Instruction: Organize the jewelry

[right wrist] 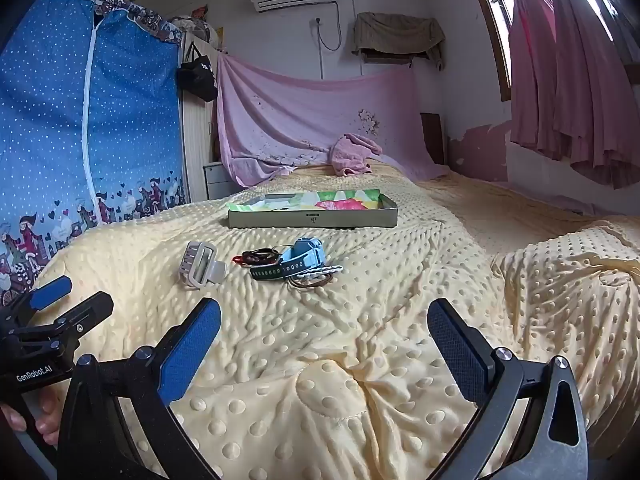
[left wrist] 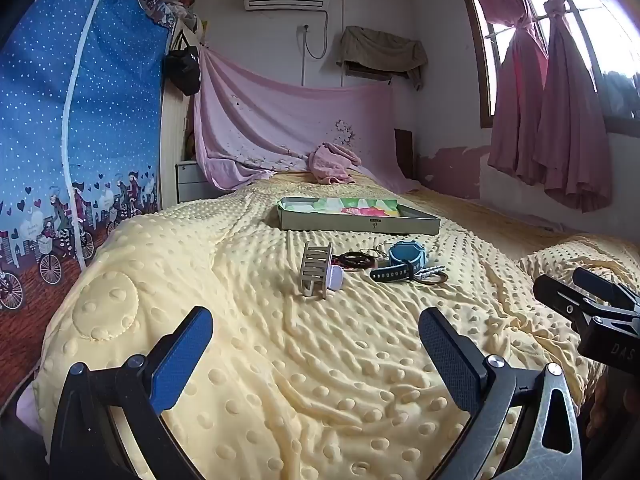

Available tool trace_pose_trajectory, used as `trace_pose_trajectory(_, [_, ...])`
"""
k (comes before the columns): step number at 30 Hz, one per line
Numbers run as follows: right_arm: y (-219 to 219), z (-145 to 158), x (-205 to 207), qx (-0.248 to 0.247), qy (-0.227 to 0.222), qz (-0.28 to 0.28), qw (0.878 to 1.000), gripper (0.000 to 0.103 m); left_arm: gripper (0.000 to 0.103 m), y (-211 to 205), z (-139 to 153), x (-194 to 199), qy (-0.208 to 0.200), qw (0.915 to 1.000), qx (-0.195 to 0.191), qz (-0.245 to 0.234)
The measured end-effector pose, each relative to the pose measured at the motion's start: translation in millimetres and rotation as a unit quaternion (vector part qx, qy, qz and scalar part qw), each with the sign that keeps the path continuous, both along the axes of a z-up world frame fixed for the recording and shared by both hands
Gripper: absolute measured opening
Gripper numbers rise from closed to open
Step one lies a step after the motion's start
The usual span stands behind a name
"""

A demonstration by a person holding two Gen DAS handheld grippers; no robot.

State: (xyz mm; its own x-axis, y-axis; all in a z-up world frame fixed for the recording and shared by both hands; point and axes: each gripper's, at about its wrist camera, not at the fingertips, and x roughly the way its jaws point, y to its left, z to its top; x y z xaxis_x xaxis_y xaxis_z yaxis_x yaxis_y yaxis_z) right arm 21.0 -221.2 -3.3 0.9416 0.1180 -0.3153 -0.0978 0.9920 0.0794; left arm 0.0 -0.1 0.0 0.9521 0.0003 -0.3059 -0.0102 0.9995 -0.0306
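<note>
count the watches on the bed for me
2: a light blue watch behind the pile of bands, and a dark green watch lying flat right in front of it. The tray's inside is partly hidden.

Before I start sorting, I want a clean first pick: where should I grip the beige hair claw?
Probably across the hair claw's long ribbed body, right gripper coming from the near side. It lies on its side, apart from the watches, so both flat flanks are free; the white hinge end looks rounder.
</note>
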Motion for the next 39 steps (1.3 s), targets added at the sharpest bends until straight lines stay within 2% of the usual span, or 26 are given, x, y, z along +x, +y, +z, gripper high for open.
trace_pose_trajectory(39, [-0.6,-0.1,0.0,0.006,-0.001,0.001,1.000,0.102,0.103,0.1,0.0,0.0,0.000,1.0000,-0.002,0.000])
